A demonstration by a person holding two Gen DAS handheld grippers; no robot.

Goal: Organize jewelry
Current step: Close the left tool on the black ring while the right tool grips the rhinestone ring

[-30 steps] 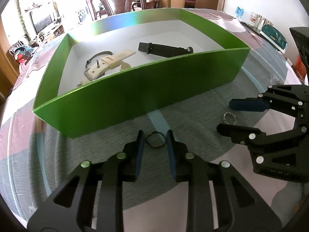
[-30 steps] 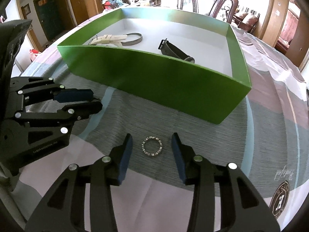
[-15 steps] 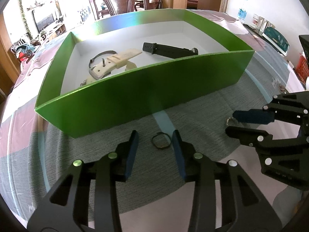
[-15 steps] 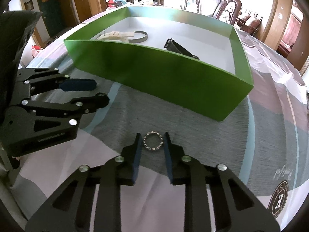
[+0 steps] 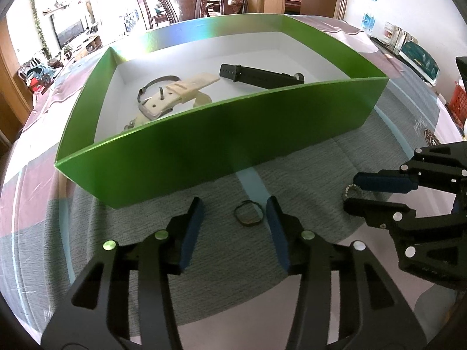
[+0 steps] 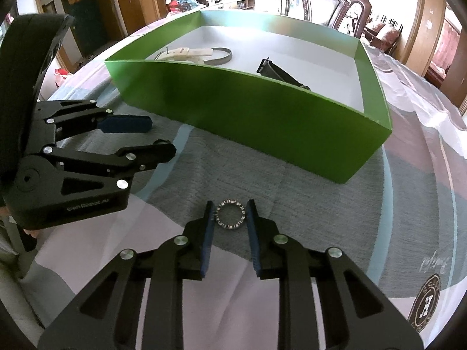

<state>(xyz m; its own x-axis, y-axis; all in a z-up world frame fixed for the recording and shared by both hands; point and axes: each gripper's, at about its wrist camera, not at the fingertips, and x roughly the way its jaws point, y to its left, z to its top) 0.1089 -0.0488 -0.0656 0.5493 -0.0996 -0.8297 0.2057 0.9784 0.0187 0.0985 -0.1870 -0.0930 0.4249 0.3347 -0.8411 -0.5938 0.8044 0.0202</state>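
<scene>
While the left gripper (image 5: 233,214) is opening around a dark rounded-square metal ring (image 5: 248,213) lying loose on the grey cloth, the right gripper (image 6: 230,215) pinches a studded silver ring (image 6: 229,215) flat between its pads; both lie just before the green cardboard box (image 6: 262,110).

One green box (image 5: 221,143) sits on the bench (image 5: 292,192), holding two watch straps, one cream (image 5: 181,90) and one black (image 5: 262,76), plus one grey metal band (image 5: 154,83). Two small rings lie outside it: one dark (image 5: 248,216), one studded (image 6: 230,214). Two hand-held grippers, left (image 5: 233,233) and right (image 6: 229,218), are in view.
</scene>
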